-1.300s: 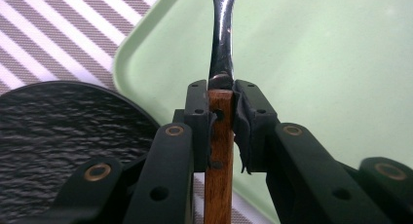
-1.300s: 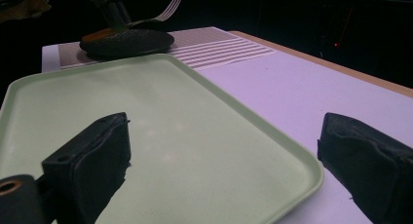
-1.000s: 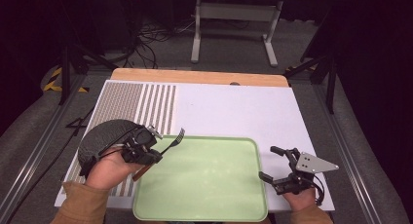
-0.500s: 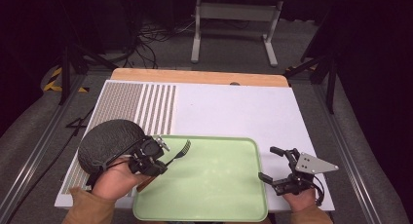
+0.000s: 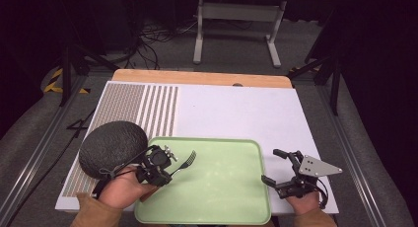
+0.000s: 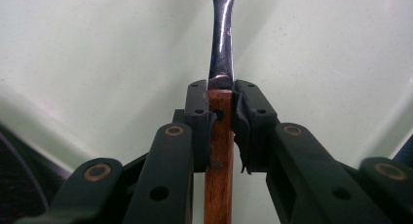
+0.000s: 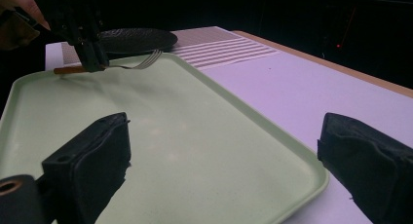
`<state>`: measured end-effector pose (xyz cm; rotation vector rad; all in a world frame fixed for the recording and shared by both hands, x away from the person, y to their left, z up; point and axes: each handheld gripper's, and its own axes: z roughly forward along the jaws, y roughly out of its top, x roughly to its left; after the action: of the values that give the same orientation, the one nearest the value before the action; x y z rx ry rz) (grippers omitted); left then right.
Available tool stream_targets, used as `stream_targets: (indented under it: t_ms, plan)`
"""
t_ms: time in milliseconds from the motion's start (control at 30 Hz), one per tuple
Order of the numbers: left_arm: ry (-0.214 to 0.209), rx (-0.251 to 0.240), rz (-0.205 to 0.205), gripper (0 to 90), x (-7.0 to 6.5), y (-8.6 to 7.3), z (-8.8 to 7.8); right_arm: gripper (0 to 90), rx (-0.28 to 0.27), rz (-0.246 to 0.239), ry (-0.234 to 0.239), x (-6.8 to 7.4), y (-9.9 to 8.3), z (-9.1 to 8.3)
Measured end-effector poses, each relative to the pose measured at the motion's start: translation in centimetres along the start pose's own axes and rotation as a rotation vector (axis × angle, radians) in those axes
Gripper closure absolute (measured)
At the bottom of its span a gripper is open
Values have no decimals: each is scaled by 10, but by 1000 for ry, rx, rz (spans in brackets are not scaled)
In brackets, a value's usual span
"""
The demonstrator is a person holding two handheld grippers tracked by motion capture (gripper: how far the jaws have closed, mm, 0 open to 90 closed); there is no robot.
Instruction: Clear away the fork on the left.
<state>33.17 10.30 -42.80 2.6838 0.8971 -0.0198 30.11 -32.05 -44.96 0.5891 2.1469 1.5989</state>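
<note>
A fork [image 5: 186, 161] with a wooden handle [image 6: 219, 151] and metal neck hangs low over the left part of the pale green tray [image 5: 222, 192]. My left gripper [image 5: 167, 169] is shut on the handle, pads pressing both sides [image 6: 221, 112]. In the right gripper view that gripper [image 7: 90, 51] holds the fork [image 7: 141, 62] level, tines toward the tray's far rim. A dark round plate [image 5: 111, 145] lies left of the tray, beside my left hand. My right gripper [image 5: 270, 165] stands open at the tray's right edge, with nothing between its jaws [image 7: 229, 146].
The tray [image 7: 272, 136] and plate [image 7: 139, 38] rest on a white mat [image 5: 236, 113] with a striped patch [image 5: 143, 106] at its far left. A wooden table edge [image 5: 197, 78] runs behind. Beyond are a metal stand [image 5: 236, 19] and floor cables [image 5: 157, 37].
My left hand has brought the fork toward the near edge and slightly right, lower over the tray, uncovering the plate. The right gripper has kept still.
</note>
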Motion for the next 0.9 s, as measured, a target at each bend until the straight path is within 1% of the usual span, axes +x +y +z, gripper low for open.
stream_targets:
  t_ms: [233, 300, 333, 400, 467, 633, 733, 800, 867, 900]
  plan:
    - [-29, 24, -13, 776, -3, 1, 8, 58, 0, 1, 1, 0, 0, 0]
    - [-33, 40, -5, 776, -4, 1, 11, 59, 2, -3, 3, 1, 0, 1]
    - [-33, 40, -5, 775, -4, 1, 11, 58, 2, -3, 3, 1, 0, 1]
    - [-26, 60, -6, 775, -6, 1, 15, 59, 1, -2, 2, 1, 0, 0]
    - [-32, 66, -11, 774, -7, 2, 16, 59, 0, -2, 0, 0, 0, 0]
    - [-31, 74, -24, 774, -8, 2, 20, 59, 0, 0, 0, 1, 0, 0]
    - [-32, 74, -25, 773, -8, 1, 20, 59, -1, -1, 0, 1, 0, 0]
    - [-40, 74, -32, 772, -9, 2, 20, 58, -1, 0, -2, 0, 0, 0]
    - [-47, 79, -24, 765, -9, 2, 20, 59, 0, 2, 0, 0, 0, 0]
    - [-50, 73, -20, 763, -9, 2, 19, 59, 0, 2, 0, 0, 0, 0]
